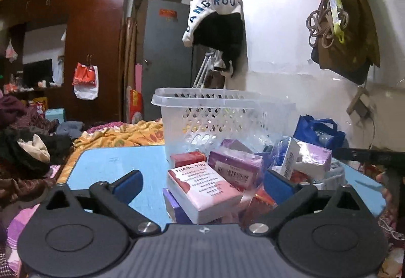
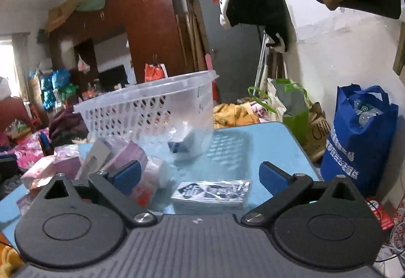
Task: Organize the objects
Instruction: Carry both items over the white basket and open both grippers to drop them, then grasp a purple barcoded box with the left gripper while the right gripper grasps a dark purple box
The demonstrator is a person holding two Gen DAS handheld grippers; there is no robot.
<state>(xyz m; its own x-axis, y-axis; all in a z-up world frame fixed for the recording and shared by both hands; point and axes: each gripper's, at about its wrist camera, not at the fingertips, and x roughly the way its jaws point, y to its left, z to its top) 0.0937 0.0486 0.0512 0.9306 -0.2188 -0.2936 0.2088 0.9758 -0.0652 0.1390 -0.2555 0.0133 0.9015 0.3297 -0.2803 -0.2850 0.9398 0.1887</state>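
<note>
Hand-held gripper right [image 2: 200, 174], jaws spread: lower squarely over flat sealed packet [image 2: 211, 193] near tabletop [image 2: 265, 146] front edge, pinch its long sides, lift into white basket [image 2: 152, 108] behind; left hand-held gripper [image 1: 201, 183] spread, bracketing pink box [image 1: 203, 190].

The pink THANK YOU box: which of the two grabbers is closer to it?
Left. The left gripper is open with the pink THANK YOU box right between its fingers. The right gripper is open over a black-and-white packet, with the pink boxes off to its left.
</note>
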